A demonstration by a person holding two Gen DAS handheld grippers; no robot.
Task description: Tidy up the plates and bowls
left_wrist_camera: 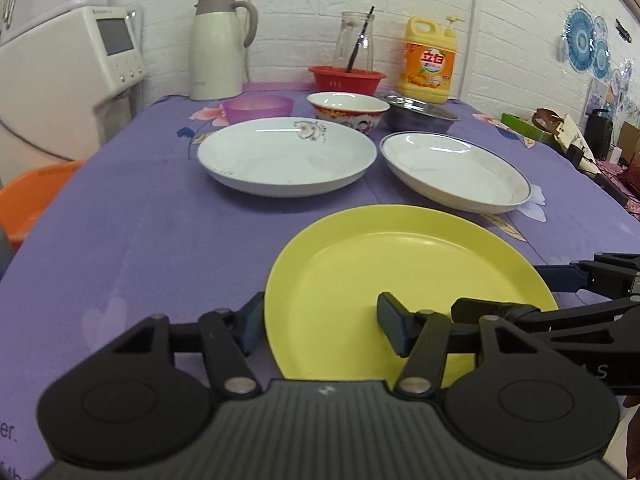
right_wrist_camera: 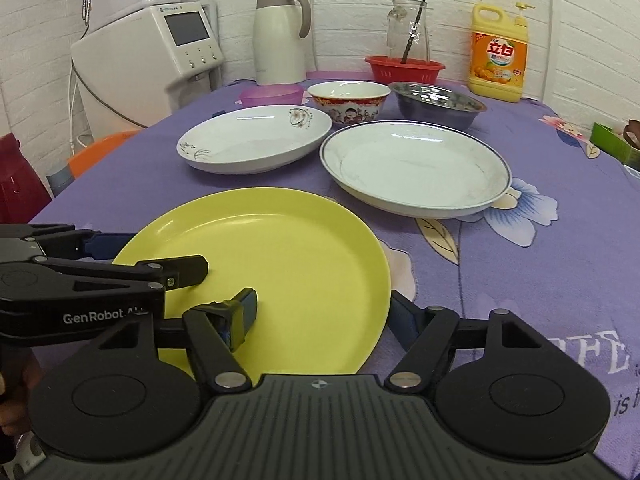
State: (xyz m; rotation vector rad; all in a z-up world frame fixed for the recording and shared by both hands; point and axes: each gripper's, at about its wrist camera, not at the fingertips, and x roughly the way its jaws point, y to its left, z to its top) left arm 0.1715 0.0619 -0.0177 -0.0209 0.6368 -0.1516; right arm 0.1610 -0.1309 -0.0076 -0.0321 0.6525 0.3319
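Note:
A yellow plate (left_wrist_camera: 400,280) lies on the purple tablecloth at the near edge; it also shows in the right wrist view (right_wrist_camera: 280,264). My left gripper (left_wrist_camera: 320,330) is open, its jaws straddling the plate's left rim. My right gripper (right_wrist_camera: 324,316) is open, its jaws straddling the plate's right rim. Behind lie a white floral plate (left_wrist_camera: 286,156) (right_wrist_camera: 256,138) and a blue-rimmed white plate (left_wrist_camera: 456,172) (right_wrist_camera: 416,166). Further back stand a purple bowl (left_wrist_camera: 258,107), a red-patterned bowl (left_wrist_camera: 348,110) (right_wrist_camera: 348,100) and a steel bowl (left_wrist_camera: 420,114) (right_wrist_camera: 438,104).
At the back stand a white thermos jug (left_wrist_camera: 218,48), a red basket (left_wrist_camera: 346,80) with a glass jar (left_wrist_camera: 354,42), and a yellow detergent bottle (left_wrist_camera: 430,60). A white appliance (left_wrist_camera: 68,68) stands left of the table. An orange stool (left_wrist_camera: 28,204) sits at the left edge.

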